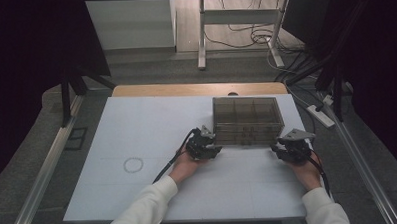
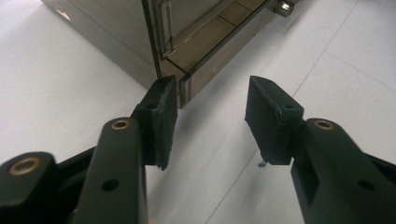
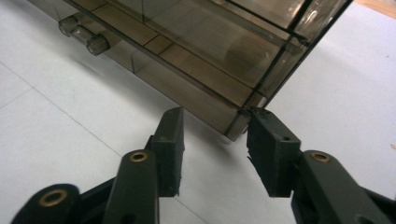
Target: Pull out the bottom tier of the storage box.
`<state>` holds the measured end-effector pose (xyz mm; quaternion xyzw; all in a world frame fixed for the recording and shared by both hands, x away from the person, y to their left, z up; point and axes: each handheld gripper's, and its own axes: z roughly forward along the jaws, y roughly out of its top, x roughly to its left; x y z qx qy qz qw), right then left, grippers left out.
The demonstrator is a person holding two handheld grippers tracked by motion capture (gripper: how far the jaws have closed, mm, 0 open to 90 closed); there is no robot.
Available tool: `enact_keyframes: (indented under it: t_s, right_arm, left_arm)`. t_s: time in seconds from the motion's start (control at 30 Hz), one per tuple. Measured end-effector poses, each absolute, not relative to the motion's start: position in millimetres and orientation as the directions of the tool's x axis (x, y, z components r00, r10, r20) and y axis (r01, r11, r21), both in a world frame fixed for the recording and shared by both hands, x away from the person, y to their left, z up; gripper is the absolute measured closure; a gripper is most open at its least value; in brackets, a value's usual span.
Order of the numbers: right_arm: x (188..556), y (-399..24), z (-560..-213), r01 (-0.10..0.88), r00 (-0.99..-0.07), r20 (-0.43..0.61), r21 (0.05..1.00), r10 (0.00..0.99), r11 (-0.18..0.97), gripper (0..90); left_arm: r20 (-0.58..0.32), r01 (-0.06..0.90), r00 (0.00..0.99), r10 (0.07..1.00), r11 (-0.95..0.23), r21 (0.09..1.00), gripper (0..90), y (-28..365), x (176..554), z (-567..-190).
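I'm at the grab step: smoked plastic drawer box [image 1: 247,121] sits right of centre in the high view. Left gripper [image 1: 208,146] and right gripper [image 1: 283,148] stand at its two near bottom corners, jaws apart, nothing clamped. Next I'd need both to pinch those corners squarely.

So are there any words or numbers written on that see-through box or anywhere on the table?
None to read. The smoky clear box has no label or print on the walls that show. The white table top bears only a faint drawn ring, no letters. The left gripper and right gripper show no markings.
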<state>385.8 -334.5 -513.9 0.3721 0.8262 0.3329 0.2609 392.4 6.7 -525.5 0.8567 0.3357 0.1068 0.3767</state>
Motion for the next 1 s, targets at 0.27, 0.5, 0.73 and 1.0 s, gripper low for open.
enact_keyframes:
  t_s: [0.27, 0.5, 0.73, 1.0]
  right_arm:
    - [386.9, -334.3, -515.4, 0.442, -0.570, -0.203, 0.741, 0.796, 0.506, 65.5]
    - [387.6, -335.8, -515.4, 0.447, -0.554, -0.207, 0.743, 0.806, 0.498, 73.2]
    - [387.2, -336.9, -514.9, 0.450, -0.559, -0.196, 0.744, 0.805, 0.494, 73.6]
    - [385.8, -337.5, -514.5, 0.449, -0.564, -0.192, 0.745, 0.803, 0.494, 74.0]
  left_arm:
    - [-0.050, 0.500, 0.731, 0.680, -0.484, 0.718, 63.4, 4.9, 393.7, -527.3]
    - [-0.029, 0.505, 0.712, 0.701, -0.483, 0.715, 74.1, 5.1, 393.7, -526.9]
    - [-0.016, 0.503, 0.707, 0.707, -0.487, 0.714, 78.3, 4.7, 392.5, -526.6]
    - [-0.010, 0.501, 0.709, 0.705, -0.494, 0.711, 78.6, 4.6, 390.9, -525.9]
